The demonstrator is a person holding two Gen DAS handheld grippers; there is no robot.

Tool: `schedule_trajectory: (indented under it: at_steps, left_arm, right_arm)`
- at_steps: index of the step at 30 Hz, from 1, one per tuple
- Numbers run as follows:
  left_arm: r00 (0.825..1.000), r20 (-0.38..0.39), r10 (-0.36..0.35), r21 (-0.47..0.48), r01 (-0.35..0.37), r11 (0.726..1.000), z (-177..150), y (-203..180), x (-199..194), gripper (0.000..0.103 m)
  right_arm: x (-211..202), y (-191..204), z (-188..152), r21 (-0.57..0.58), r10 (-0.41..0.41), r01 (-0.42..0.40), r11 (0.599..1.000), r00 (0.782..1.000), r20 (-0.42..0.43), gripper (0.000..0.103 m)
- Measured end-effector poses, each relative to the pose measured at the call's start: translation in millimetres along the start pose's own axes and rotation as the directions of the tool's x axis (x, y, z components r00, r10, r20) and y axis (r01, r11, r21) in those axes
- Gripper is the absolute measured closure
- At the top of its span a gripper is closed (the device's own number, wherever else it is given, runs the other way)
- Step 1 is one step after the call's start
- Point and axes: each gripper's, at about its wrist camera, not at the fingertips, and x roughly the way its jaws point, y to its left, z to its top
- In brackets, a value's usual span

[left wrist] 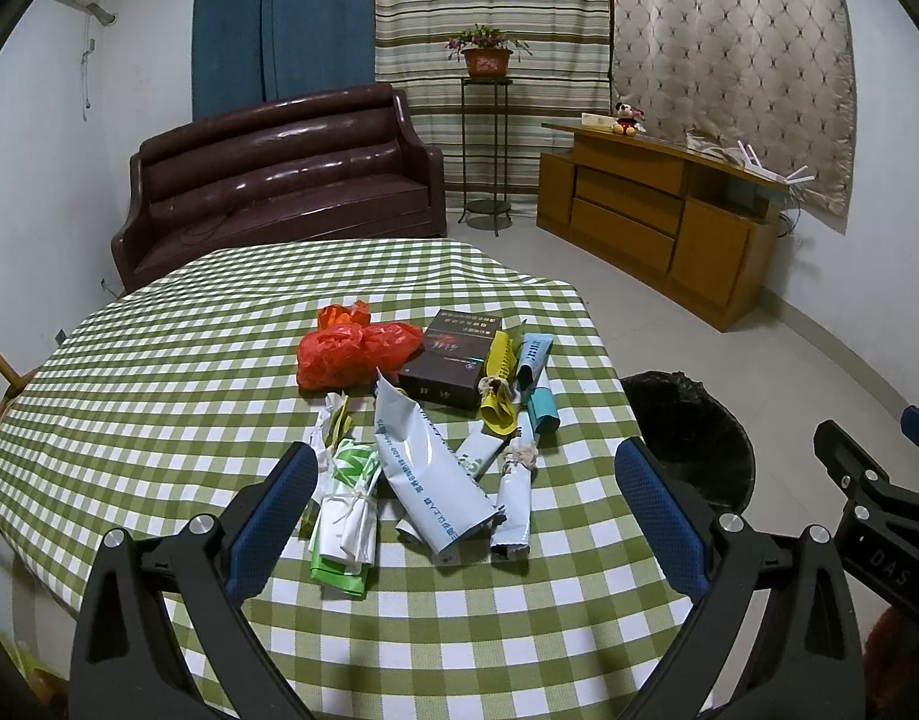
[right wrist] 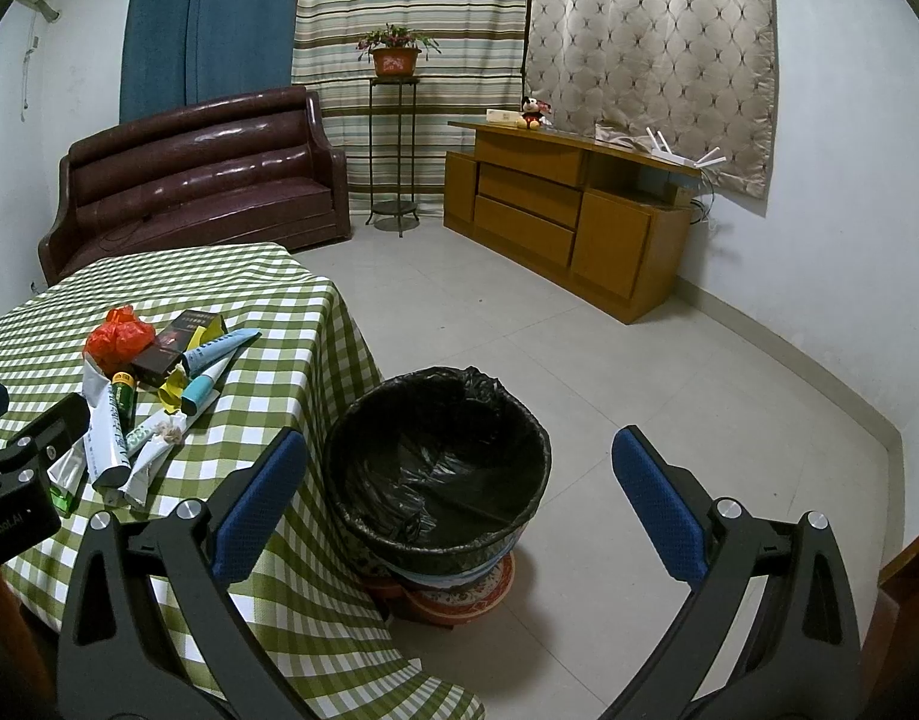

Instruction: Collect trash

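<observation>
Two grippers: both are sitting wide apart and holding nothing.
Left gripper: hanging over the trash pile on the table with the green checked cloth.
Right gripper: pointing down at the bin, which is standing on the floor just beside the table.
Trash pile: red plastic bag, dark box, yellow wrapper and white pouch are lying close together.
Bin: black liner is showing inside.

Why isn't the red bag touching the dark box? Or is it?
Touching. In the left wrist view, the red plastic bag presses right against the dark box, its right lump overlapping the box's left edge with no tablecloth showing between.
</observation>
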Motion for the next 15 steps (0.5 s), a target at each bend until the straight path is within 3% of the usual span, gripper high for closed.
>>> schedule_trajectory:
  at_steps: [15]
  left_arm:
    - [1.000,0.000,0.000,0.002,0.000,1.000,-0.2,-0.2,-0.1,0.006]
  right_arm:
    - [0.3,-0.5,-0.5,0.000,0.000,0.000,1.000,1.000,0.000,0.003]
